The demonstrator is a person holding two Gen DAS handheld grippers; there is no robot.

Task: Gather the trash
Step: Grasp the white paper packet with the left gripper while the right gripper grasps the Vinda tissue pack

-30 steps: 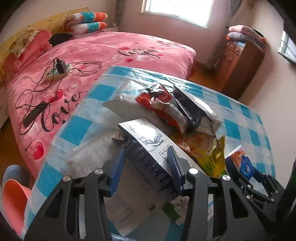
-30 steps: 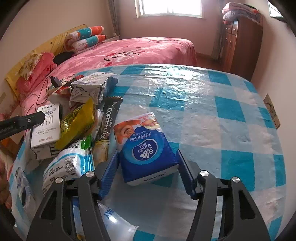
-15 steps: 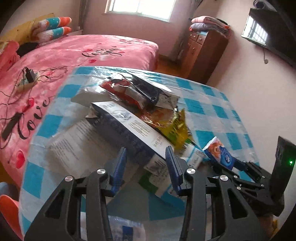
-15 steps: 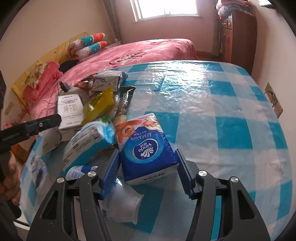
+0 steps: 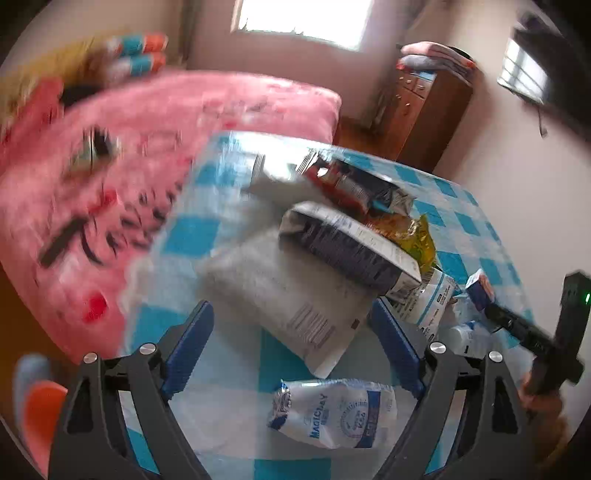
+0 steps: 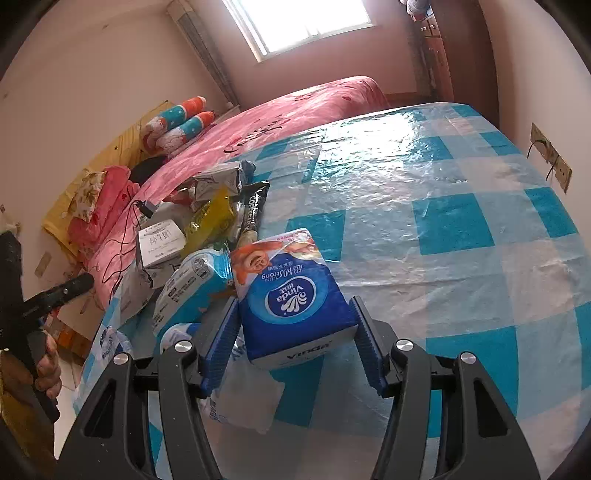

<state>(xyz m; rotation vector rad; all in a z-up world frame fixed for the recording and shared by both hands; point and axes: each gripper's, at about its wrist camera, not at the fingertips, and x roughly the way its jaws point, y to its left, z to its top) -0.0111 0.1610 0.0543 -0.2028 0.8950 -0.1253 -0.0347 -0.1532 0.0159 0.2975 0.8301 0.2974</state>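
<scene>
Tablecloth (image 6: 461,221) below right tongs (image 6: 293,345) clamping tissue pack (image 6: 291,295).

This is a bedroom in a home. A bed (image 6: 295,110) with a pink cover and pillows (image 6: 177,123) stands beside a table (image 6: 461,229) under a checked cloth, with a wooden dresser (image 5: 424,110) near the window (image 6: 299,26).

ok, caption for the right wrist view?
Right gripper clamps a blue Vinda tissue pack above the checkered table.
</scene>
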